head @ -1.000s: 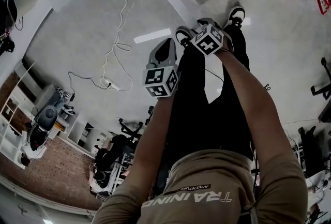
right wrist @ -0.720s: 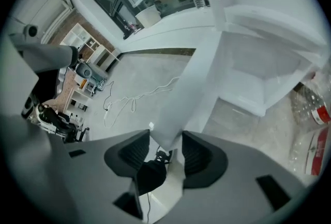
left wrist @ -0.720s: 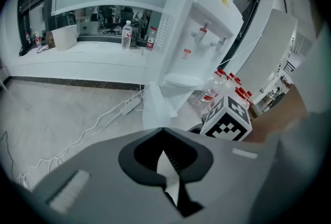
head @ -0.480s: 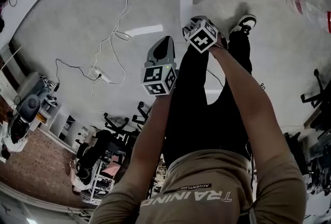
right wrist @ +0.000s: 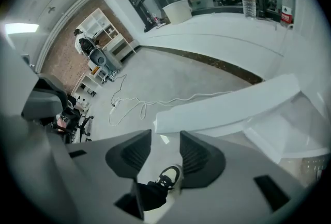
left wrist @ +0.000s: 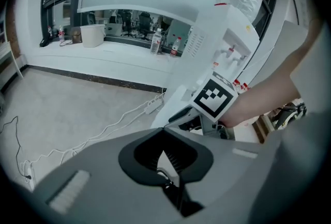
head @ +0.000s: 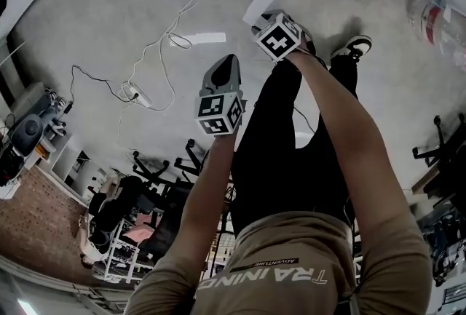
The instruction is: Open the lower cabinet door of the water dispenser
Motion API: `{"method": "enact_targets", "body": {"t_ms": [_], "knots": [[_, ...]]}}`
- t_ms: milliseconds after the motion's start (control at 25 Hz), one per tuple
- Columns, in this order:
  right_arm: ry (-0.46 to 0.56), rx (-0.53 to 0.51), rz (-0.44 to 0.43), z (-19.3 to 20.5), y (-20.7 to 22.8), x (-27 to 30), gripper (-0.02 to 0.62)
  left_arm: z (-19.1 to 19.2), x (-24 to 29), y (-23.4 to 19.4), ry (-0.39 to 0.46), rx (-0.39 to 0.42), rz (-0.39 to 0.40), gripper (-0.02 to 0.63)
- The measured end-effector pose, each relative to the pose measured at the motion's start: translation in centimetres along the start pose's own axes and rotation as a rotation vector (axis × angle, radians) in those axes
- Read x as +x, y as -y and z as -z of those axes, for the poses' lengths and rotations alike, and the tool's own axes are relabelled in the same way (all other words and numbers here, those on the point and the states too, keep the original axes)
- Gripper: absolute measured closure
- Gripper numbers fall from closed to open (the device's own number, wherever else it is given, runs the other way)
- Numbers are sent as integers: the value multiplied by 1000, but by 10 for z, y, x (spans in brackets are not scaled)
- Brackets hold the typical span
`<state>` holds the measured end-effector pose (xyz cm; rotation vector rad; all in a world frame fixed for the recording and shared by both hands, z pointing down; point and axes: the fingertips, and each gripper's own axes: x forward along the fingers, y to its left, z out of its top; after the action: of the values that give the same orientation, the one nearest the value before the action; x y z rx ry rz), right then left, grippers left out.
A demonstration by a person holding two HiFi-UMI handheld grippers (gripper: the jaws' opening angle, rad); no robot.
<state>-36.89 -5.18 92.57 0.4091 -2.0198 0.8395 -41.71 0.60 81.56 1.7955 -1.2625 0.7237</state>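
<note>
The white water dispenser [left wrist: 234, 42] with its taps stands at the right of the left gripper view, a wrapped bottle on top. Its lower part is hidden behind my right arm, so I cannot make out the cabinet door. My left gripper [left wrist: 164, 130] is shut with nothing in it, held in the air over the floor [head: 228, 61]. My right gripper [right wrist: 165, 136] is open and empty, with a shoe and bare floor showing through the gap. It is held ahead of the left one, its marker cube [head: 279, 37] close to a white slanted bar [right wrist: 227, 106].
A power strip and white cables [head: 142, 97] lie on the grey floor at the left. Office chairs [head: 156, 175] and shelving stand further left. A clear bottle with a red label [head: 437, 12] shows at the top right. A white counter with bottles [left wrist: 155, 44] runs along the back.
The head view has swung, so the white bar and the floor have shifted toward the top of the view. My right gripper has moved forward toward that bar. The left one has hardly moved.
</note>
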Motion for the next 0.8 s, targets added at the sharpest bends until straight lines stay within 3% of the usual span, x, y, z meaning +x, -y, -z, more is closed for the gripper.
{"method": "enact_targets", "body": {"t_ms": [80, 200, 320, 400, 480, 560, 680, 800], "knots": [[4, 3, -2, -11, 4, 4, 416, 1, 0, -10, 8, -24, -11, 606], [37, 89, -25, -27, 8, 4, 431, 3, -1, -13, 14, -54, -13, 606], [67, 137, -11, -41, 20, 2, 485, 0, 1, -12, 29, -67, -1, 606], [92, 126, -16, -50, 21, -5, 544, -2, 2, -10, 46, -73, 9, 606], [97, 107, -15, -48, 13, -20, 560, -2, -1, -8, 55, -60, 18, 606], [91, 85, -18, -39, 1, -39, 579, -4, -5, -3, 50, 22, 26, 606], [43, 10, -26, -16, -13, -72, 586, -13, -11, 18, 42, 218, 65, 606], [-29, -66, 18, 18, -16, -109, 586, -30, -21, 45, 67, 287, 117, 606]]}}
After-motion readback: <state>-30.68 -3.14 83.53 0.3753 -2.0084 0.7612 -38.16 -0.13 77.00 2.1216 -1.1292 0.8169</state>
